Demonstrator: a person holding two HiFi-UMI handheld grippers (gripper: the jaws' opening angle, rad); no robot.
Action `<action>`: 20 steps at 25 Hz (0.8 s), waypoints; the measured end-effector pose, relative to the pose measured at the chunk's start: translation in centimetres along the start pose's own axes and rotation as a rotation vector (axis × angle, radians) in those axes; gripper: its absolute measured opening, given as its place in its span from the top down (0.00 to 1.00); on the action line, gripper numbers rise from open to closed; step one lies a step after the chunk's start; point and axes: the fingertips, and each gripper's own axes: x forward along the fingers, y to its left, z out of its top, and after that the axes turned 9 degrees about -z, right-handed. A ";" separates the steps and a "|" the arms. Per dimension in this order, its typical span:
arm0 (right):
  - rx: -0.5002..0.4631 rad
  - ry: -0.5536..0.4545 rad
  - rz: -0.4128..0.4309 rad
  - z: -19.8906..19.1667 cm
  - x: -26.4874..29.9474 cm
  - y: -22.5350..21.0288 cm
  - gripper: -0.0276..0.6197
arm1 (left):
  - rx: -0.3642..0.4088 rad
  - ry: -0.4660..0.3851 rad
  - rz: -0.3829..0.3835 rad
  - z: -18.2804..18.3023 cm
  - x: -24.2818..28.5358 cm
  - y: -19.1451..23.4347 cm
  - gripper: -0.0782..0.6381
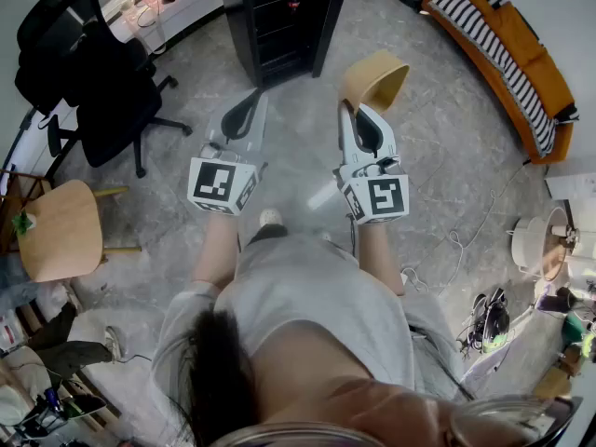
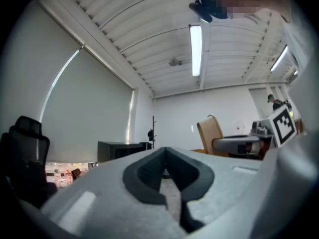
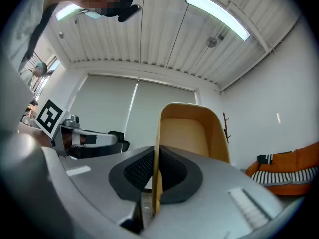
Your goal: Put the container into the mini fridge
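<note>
Your right claw pinches just the thin wall of the tan container, in the air short of the mini fridge, your left claw closed on nothing; knock the fridge frame and it may twist loose.

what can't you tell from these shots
- Mini fridge: cut off by the head view's top edge, inside too dark to read; small and dark in the left gripper view.
- Container: lower end hidden behind the right gripper in the right gripper view.
- Floor under the person: hidden by their body, head view.
</note>
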 end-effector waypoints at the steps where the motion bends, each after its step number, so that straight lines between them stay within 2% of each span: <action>1: 0.007 -0.002 0.000 0.0 0.1 0.0 0.94 | 0.000 -0.001 -0.001 0.0 0.0 0.0 0.89; 11: 0.000 -0.007 -0.014 0.2 1.0 0.3 0.94 | 0.005 -0.008 -0.017 0.3 0.3 1.0 0.89; 20: 0.025 -0.005 -0.040 -0.6 4.5 1.1 0.94 | 0.003 -0.017 -0.053 -0.1 1.3 4.6 0.89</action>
